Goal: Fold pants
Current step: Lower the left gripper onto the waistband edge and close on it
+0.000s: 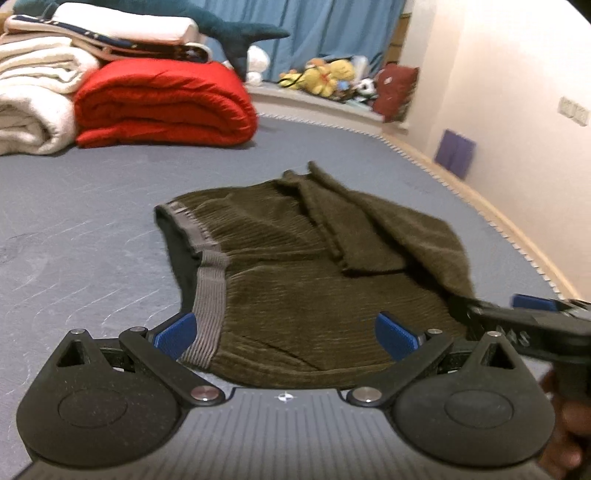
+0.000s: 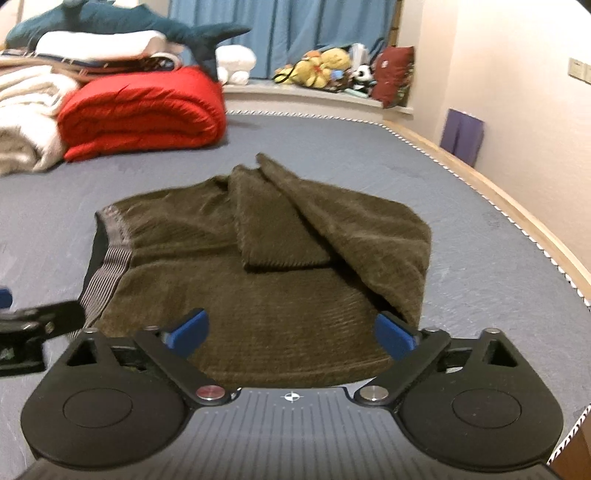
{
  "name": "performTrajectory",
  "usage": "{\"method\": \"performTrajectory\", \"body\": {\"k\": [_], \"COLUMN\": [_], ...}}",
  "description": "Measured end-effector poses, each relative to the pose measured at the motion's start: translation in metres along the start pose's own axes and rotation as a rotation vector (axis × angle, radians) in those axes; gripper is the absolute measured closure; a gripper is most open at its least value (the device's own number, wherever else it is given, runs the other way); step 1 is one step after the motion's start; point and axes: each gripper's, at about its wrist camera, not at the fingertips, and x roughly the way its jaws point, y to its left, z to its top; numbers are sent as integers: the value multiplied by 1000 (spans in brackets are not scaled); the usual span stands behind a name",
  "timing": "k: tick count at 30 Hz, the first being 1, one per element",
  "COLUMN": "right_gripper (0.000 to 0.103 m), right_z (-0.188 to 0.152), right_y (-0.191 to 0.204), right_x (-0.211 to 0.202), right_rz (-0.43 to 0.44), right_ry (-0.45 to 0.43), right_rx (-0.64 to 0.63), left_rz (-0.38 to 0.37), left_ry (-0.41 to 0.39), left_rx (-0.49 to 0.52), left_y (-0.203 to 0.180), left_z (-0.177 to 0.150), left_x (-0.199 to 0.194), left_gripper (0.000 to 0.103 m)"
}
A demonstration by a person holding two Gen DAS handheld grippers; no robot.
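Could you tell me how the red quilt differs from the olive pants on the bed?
The red quilt is smooth and rolled into a thick bundle; the olive pants are ribbed and lie low, loosely folded. The quilt sits far back beside white blankets; the pants lie just ahead of the open tongs. Both rest on the grey bed.

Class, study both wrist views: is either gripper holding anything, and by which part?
Nothing is held. The left gripper and right gripper both have open jaws above the olive-green corduroy pants.

surface: grey-blue mattress [image 2: 332,147] ahead | far left: red quilt [image 2: 144,110], cream blankets [image 1: 33,99] (plush shark [image 1: 236,29] atop) | beyond: blue curtain [image 2: 288,33], ledge of soft toys [image 2: 325,66] | right: pale wall [image 2: 517,92], possibly switches [image 1: 574,110]
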Motion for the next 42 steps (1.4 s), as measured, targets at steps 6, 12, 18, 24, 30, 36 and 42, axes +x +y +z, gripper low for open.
{"method": "performTrajectory", "body": {"k": [6,12,18,24,30,36,42], "right_gripper": [42,41,36,36,36,36,45], "right_z": [14,23,1,-27,-46,-52,-50], "right_y": [-18,6,40,73,96,111,109], "right_x": [-3,10,45,62,65,90,95], "right_rz": [-10,203,292,385,449,434,475], "right_ry": [-74,-85,1,51,48,102,105], "right_rx": [128,-126,-394,-570,-685,-741,-709], "left_rz": [-72,-67,-92,-87,-130,-133,-125], "left_ry": [83,-123,157,230,273,234,162], "left_rx": [-169,-51,-184,-247,-265,-209,-156], "left_y": [49,84,123,143,151,134,124], "left_z": [51,91,55,46,34,23,17], "left_x": [-17,-27,59,107,146,172,185], "left_gripper": [82,88,80,59,29,19,29]}}
